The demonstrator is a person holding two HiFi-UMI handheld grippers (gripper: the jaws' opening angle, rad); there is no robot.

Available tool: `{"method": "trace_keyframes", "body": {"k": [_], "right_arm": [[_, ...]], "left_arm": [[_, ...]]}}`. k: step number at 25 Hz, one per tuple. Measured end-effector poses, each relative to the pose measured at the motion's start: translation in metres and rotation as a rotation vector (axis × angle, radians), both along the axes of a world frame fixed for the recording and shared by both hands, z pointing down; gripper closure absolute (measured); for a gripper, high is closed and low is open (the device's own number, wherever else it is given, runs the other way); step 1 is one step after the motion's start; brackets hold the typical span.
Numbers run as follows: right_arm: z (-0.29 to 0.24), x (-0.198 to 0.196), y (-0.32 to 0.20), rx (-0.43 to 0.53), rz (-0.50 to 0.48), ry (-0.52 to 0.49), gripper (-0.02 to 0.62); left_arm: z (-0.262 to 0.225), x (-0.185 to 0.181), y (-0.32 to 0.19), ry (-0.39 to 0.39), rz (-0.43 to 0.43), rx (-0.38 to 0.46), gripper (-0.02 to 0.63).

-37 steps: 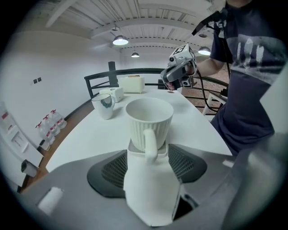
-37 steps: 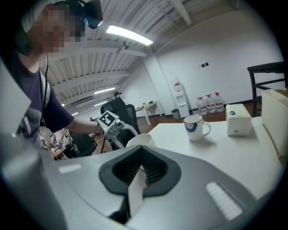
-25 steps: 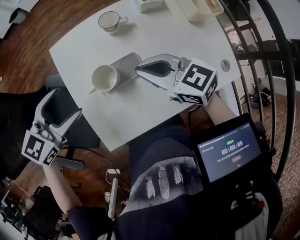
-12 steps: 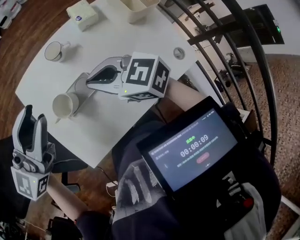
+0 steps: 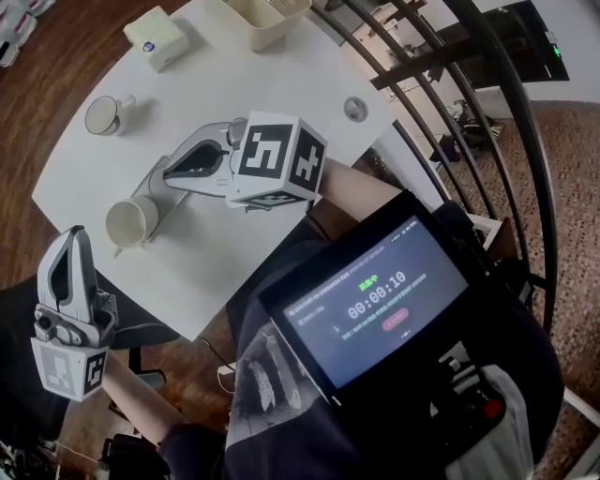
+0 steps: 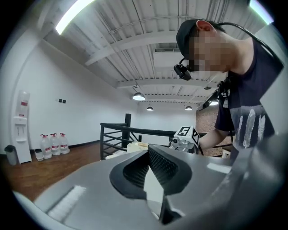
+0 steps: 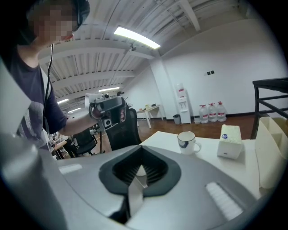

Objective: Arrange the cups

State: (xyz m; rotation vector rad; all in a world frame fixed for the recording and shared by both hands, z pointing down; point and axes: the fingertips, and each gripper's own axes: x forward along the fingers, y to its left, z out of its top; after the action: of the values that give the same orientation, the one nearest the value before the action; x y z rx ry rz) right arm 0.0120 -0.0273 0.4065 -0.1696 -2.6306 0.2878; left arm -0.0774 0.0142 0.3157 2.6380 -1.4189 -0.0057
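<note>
Two cups are on the white table. A cream cup stands at the near end of a grey flat pad. A white cup with a dark rim stands farther back left. My right gripper hovers over the pad, shut and empty, a little right of the cream cup. My left gripper is off the table's near left edge, pointing level. Its jaws have just been closing with nothing between them and are now shut.
A tissue box and a white bin sit at the table's far side. A black railing runs on the right. A dark office chair stands below my left gripper. A screen hangs on the person's chest.
My left gripper's jaws went from wide open to shut, empty, as it swung up beside the table's edge. My right gripper stayed shut over the pad.
</note>
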Motion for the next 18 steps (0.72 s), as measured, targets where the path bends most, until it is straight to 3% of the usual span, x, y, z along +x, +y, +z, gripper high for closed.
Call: {"method": "trace_keyframes", "body": {"k": [10, 18], "right_arm": [[-0.003, -0.005, 0.005, -0.011, -0.041, 0.005, 0.591], [-0.003, -0.005, 0.007, -0.02, -0.047, 0.008, 0.591]], "left_arm": [[0.014, 0.018, -0.012, 0.003, -0.032, -0.053, 0.592], [0.029, 0.032, -0.019, -0.102, -0.03, -0.091, 0.592]]}}
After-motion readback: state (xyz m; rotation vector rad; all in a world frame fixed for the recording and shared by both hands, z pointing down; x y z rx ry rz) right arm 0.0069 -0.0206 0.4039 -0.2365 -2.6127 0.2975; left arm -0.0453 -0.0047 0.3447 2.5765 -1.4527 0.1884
